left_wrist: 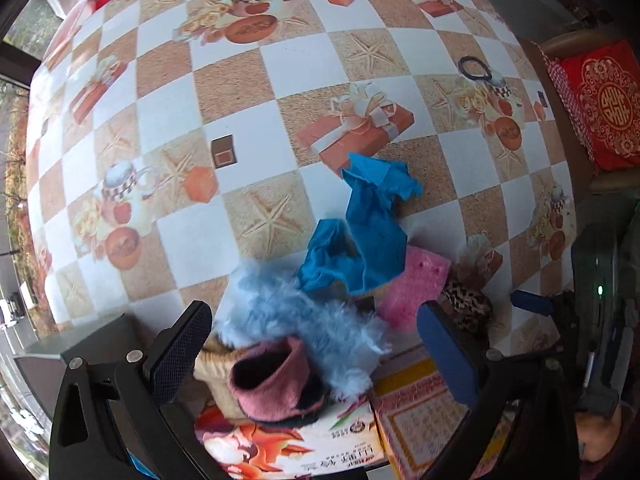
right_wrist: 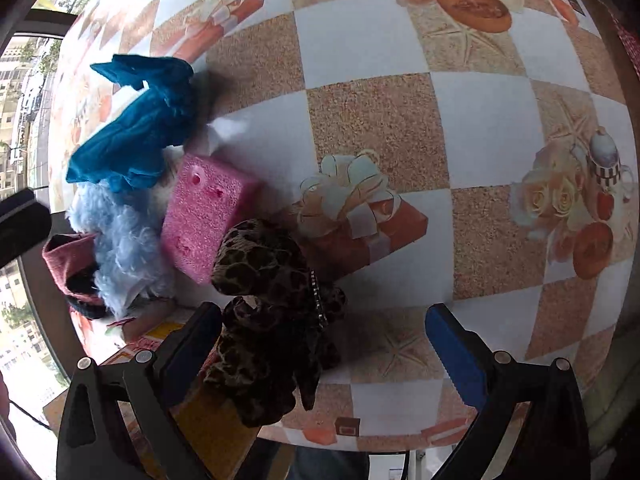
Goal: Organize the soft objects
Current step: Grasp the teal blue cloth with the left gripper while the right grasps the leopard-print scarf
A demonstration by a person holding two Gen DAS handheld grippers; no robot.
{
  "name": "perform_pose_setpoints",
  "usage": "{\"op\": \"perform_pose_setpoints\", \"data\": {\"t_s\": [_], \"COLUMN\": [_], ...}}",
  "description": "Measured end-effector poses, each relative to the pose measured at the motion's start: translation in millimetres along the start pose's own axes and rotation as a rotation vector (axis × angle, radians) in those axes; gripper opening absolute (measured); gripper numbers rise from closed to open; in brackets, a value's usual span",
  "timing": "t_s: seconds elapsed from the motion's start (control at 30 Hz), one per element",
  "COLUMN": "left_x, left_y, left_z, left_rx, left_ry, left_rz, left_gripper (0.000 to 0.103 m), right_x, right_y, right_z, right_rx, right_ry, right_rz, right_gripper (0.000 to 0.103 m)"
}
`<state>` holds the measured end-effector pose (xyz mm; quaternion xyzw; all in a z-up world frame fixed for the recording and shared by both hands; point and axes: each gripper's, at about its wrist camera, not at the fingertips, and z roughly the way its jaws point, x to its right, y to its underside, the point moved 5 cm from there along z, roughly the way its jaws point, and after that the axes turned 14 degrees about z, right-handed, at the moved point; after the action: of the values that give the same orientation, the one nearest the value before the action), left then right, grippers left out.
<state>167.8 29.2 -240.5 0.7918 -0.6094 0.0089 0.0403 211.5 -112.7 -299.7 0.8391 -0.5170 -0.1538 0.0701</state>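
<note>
A heap of soft things lies at the table's near edge: a blue cloth (left_wrist: 364, 232) (right_wrist: 136, 128), a fluffy light-blue toy (left_wrist: 304, 320) (right_wrist: 124, 248), a pink sponge (left_wrist: 412, 284) (right_wrist: 204, 216), a pink sock-like piece (left_wrist: 276, 384) (right_wrist: 72, 264) and a leopard-print scrunchie (left_wrist: 468, 308) (right_wrist: 272, 320). My left gripper (left_wrist: 316, 356) is open, hovering over the fluffy toy and pink piece. My right gripper (right_wrist: 324, 344) is open, with the leopard scrunchie lying between its fingers near the left finger (right_wrist: 192, 344).
The table wears a checkered printed cloth (left_wrist: 280, 80). A printed box (left_wrist: 304, 448) and a yellow-pink carton (left_wrist: 424, 412) sit under the heap. A black hair tie (left_wrist: 474, 68) lies far right. A red cushion (left_wrist: 604, 104) rests on a chair beyond.
</note>
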Motion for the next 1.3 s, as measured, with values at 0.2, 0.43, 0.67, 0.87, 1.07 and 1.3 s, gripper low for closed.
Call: {"op": "perform_pose_setpoints", "data": {"t_s": [0.2,0.43,0.67,0.87,1.07,1.3], "left_x": [11,-1,8,10,11,-5], "left_y": [-28,-34,-27,-19,-24,-43], "left_z": [41,58,74,81,82,79], "left_rx": [-0.057,-0.06,-0.097,-0.106,-0.12,-0.114], "left_ry": [-0.02,-0.017,-0.009,-0.017,-0.026,-0.012], "left_rz": [0.016,-0.074,-0.075,-0.07,-0.075,-0.154], "left_gripper": [0.103,0.102,0.103,0.103,0.103,0.099], "right_x": [25,96,72,69,79,60], "right_y": [-1,-18,-3,7,14,7], "right_z": [3,-38,-27,-5,-10,4], "right_rx": [0.088,0.174,0.152,0.156,0.164,0.145], "right_ry": [0.163,0.072,0.017,0.174,0.177,0.188], "right_rz": [-0.043,0.117,0.059,0.011,0.016,-0.019], "right_gripper": [0.102,0.102,0.102,0.103,0.103,0.103]}}
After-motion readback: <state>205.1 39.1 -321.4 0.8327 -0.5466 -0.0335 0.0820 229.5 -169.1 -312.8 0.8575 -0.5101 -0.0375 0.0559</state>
